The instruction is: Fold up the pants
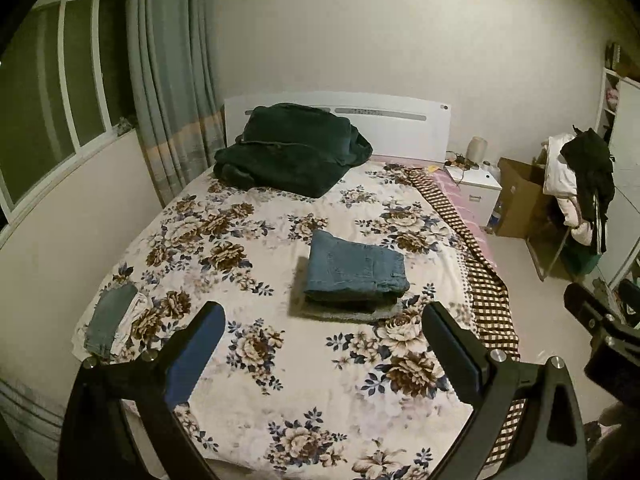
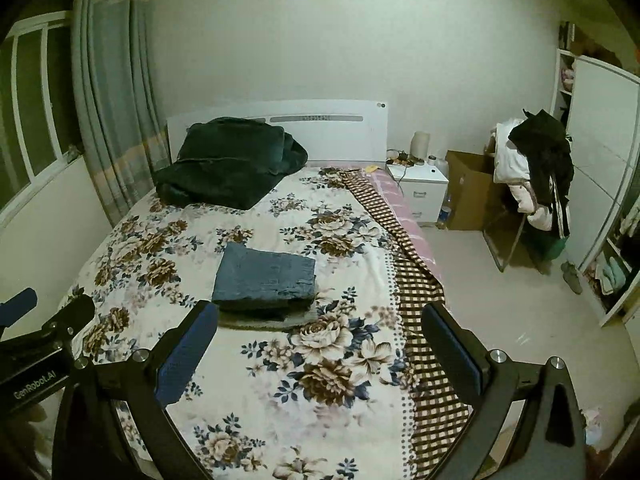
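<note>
Blue jeans [image 1: 356, 270] lie folded in a neat block on top of other folded garments in the middle of the flowered bed [image 1: 248, 360]; the right wrist view shows the same folded jeans [image 2: 266, 276]. My left gripper [image 1: 324, 320] hangs well above the bed's near part, short of the pile, its jaws wide apart and empty. My right gripper [image 2: 320, 320] is held likewise above the bed, open, with nothing between its blue pads [image 2: 182, 360].
A dark green blanket [image 1: 288, 148] is heaped by the headboard [image 1: 400, 128]. More folded clothes [image 1: 110, 320] lie at the bed's left edge. A checked cover [image 2: 424, 300] hangs off the right side. On the right stand a nightstand [image 2: 420, 184], a cardboard box [image 2: 468, 192] and a clothes-laden chair [image 2: 536, 176].
</note>
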`<state>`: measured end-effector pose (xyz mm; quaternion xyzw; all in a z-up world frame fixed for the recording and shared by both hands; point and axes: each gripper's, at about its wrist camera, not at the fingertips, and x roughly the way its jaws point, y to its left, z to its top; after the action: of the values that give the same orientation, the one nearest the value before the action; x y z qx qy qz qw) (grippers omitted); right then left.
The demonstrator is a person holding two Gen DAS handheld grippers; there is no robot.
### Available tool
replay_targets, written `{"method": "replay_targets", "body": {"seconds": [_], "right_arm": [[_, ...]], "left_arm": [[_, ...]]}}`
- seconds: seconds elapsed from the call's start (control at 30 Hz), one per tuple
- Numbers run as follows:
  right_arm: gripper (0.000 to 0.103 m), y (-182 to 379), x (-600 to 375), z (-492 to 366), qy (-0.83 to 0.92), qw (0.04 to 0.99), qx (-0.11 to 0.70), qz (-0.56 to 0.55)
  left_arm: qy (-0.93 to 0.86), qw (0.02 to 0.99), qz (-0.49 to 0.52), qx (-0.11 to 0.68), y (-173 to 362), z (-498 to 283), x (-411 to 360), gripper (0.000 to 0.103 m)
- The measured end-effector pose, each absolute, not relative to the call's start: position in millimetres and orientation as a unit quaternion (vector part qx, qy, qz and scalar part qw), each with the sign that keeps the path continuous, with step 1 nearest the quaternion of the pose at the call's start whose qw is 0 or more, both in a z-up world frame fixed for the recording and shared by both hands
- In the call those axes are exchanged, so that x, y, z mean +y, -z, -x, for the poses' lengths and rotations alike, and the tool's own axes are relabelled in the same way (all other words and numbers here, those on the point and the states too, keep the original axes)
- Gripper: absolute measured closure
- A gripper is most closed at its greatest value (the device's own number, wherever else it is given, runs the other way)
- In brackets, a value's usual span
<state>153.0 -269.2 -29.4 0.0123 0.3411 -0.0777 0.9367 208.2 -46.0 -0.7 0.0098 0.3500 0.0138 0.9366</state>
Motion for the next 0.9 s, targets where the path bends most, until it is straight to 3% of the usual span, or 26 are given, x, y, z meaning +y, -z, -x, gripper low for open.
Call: {"method": "replay_targets", "body": {"seconds": [0.9], "right_arm": [[0.000,27.6,-248.0,-120.8,0.070,0.934,0.350,-0.019]], "left_arm": [[-0.008,0.943,-0.006,0.333,-17.8,-176.9,-32.3,0.002]]}}
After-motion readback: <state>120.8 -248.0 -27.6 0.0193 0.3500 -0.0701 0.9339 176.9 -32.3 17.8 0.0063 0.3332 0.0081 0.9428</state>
